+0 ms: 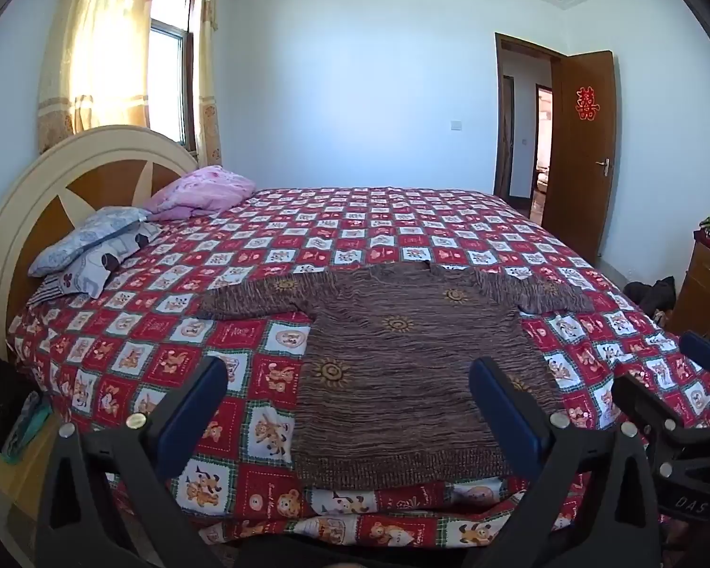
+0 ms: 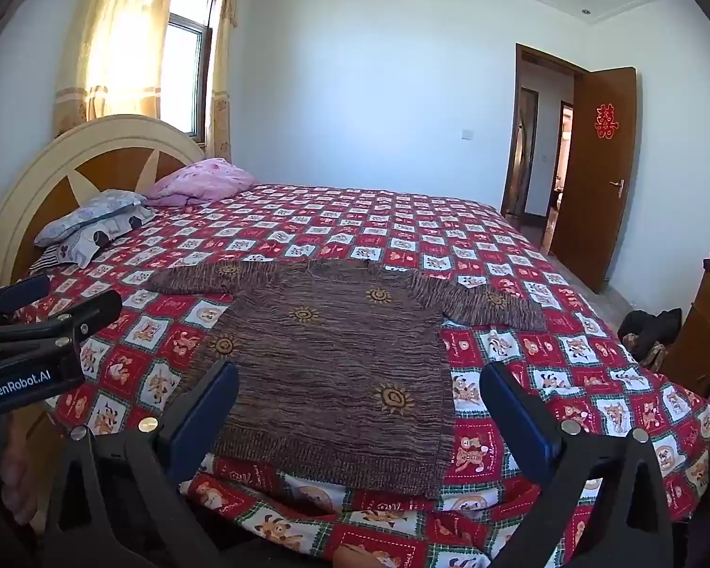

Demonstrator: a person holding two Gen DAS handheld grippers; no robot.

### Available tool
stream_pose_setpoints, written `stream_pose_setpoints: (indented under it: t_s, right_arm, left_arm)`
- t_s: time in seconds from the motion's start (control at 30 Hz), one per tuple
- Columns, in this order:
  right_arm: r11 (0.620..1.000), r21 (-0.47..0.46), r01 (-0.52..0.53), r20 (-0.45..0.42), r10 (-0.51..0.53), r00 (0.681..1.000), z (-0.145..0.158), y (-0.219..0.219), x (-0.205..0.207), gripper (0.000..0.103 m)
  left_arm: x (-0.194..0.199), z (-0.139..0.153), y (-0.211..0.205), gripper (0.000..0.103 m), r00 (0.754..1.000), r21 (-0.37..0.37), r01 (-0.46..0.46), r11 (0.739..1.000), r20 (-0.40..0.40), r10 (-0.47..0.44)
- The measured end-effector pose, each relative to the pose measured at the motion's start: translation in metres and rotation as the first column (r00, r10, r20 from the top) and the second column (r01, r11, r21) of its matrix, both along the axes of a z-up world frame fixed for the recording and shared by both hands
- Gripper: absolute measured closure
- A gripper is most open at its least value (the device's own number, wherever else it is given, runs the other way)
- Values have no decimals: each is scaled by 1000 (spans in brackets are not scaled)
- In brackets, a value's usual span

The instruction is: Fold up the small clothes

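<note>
A small brown knitted sweater (image 1: 402, 359) (image 2: 336, 359) with yellow sun motifs lies flat on the bed, both sleeves spread out sideways, hem toward me. My left gripper (image 1: 350, 378) hovers open over the near edge of the bed, its blue pads (image 1: 199, 402) wide apart and nothing between them. My right gripper (image 2: 359, 383) is open too, above the sweater's hem, empty. In the left wrist view the right gripper (image 1: 686, 378) shows at the right edge; in the right wrist view the left gripper (image 2: 47, 312) shows at the left edge.
The bed (image 1: 165, 341) has a red checked cartoon bedspread. Pillows (image 1: 94, 246) and a pink quilt (image 1: 203, 194) lie by the headboard (image 1: 47, 180). A wooden cabinet (image 1: 705, 279) stands at the right, an open door (image 1: 582, 151) behind it, dark items (image 1: 653, 291) on the floor.
</note>
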State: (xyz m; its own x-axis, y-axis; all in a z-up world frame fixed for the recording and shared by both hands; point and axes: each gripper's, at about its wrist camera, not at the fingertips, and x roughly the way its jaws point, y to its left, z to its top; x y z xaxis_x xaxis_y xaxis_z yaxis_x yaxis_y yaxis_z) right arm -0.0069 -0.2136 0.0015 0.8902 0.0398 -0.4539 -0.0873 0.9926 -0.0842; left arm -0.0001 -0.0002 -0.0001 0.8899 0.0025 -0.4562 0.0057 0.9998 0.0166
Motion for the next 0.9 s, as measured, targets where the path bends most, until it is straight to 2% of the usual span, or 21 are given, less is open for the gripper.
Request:
stream_pose_setpoints:
  t_s: [0.2, 0.27, 0.9]
  right_arm:
    - [1000, 11, 0, -11, 0, 1000, 0, 0, 1, 1]
    - [1000, 13, -1, -10, 2, 1000, 0, 0, 0, 1]
    - [1000, 19, -7, -28, 7, 1000, -7, 3, 4, 1]
  left_arm:
    - [-1, -1, -14, 0, 1000, 29, -9, 1000, -3, 9]
    - [1, 1, -4, 0, 1000, -8, -4, 1000, -1, 4]
    - [6, -6, 12, 0, 999, -41, -26, 999, -35, 24]
